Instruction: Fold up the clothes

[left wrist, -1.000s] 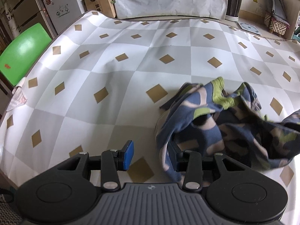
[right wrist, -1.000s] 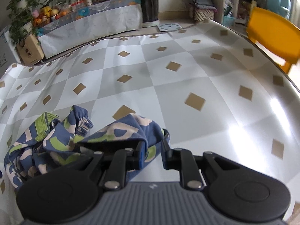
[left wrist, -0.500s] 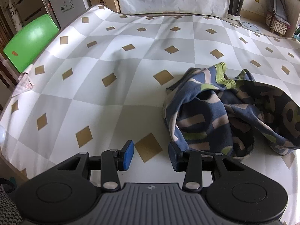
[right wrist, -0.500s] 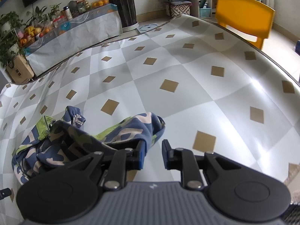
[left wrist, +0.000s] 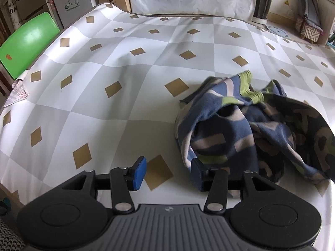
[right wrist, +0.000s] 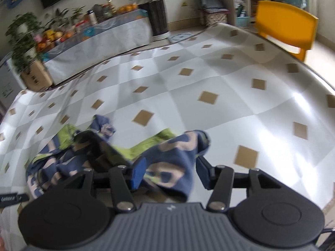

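A crumpled garment (left wrist: pixel 240 129), dark blue with beige and lime-green shapes, lies in a heap on the checked tablecloth (left wrist: pixel 117 108). My left gripper (left wrist: pixel 168 173) sits at the heap's near left edge. Its jaws are opening, with only bare cloth of the table between them, and the garment's hem brushes the right finger (left wrist: pixel 196 172). In the right wrist view a loose fold of the garment (right wrist: pixel 171 163) droops between the fingers of my right gripper (right wrist: pixel 170 173). Those jaws are opening and the pads stand off the fabric.
A green chair (left wrist: pixel 25 41) stands off the table's left side and a yellow chair (right wrist: pixel 286 27) off its right. A folded paper (left wrist: pixel 17 93) lies at the left edge. Behind the table runs a covered bench (right wrist: pixel 94 44) with plants and fruit.
The right gripper's jaws have spread apart and released the garment's edge, which has slumped down. The left gripper's jaws have widened slightly. The garment has settled lower onto the table.
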Motion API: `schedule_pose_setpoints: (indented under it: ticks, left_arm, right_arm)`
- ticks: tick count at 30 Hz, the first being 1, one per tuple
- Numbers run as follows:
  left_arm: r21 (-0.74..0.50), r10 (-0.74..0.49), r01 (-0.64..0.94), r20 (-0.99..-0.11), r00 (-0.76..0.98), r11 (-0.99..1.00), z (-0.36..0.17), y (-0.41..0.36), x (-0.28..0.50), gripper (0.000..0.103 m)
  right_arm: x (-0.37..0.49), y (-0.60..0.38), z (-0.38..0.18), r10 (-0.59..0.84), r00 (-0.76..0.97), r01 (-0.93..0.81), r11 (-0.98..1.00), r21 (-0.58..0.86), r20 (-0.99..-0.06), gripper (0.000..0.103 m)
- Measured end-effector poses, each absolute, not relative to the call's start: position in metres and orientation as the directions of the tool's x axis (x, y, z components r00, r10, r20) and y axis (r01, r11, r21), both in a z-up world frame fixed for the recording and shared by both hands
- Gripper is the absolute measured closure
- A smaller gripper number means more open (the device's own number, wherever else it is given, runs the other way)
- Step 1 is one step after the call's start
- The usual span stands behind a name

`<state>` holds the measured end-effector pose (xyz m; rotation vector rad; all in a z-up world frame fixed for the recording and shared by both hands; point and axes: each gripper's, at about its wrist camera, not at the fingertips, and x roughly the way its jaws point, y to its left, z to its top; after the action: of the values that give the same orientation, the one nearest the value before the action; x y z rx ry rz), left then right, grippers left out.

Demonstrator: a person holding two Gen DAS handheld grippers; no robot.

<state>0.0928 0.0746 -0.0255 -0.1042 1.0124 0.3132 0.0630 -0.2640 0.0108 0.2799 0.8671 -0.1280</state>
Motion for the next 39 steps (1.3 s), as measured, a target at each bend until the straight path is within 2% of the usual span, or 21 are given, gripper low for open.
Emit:
schedule_pose_setpoints:
  ticks: [7,21,28,32,36,39]
  left_arm:
    - [0.026,0.18,-0.291,-0.836,0.518,0.956,-0.032,0.077,0.109,0.056]
    - [0.044,0.155,-0.21,-0.821,0.55,0.977,-0.045,0.075,0.146,0.056]
    - [0.027,0.157,-0.238,-0.822,0.548,0.971,-0.053,0.078,0.16,0.056]
    - [0.0,0.152,-0.274,-0.832,0.533,0.962,-0.059,0.082,0.162,0.067]
    - [0.016,0.17,-0.288,-0.838,0.518,0.957,-0.063,0.082,0.16,0.093]
    - [-0.002,0.165,-0.302,-0.833,0.527,0.953,-0.062,0.084,0.156,0.096]
  right_arm:
    - [0.072,-0.246,0.005,0.06,0.642,0.154,0.967,0.205,-0.764,0.044]
    - [0.086,-0.233,-0.008,0.1,0.61,0.146,0.961,0.235,-0.786,0.043]
    - [0.092,-0.226,-0.011,0.115,0.602,0.129,0.962,0.239,-0.79,0.042]
    - [0.094,-0.225,-0.013,0.116,0.596,0.132,0.962,0.239,-0.794,0.042]
    - [0.094,-0.225,-0.014,0.114,0.594,0.134,0.962,0.237,-0.796,0.042]
    - [0.094,-0.225,-0.014,0.11,0.593,0.139,0.962,0.236,-0.798,0.042]
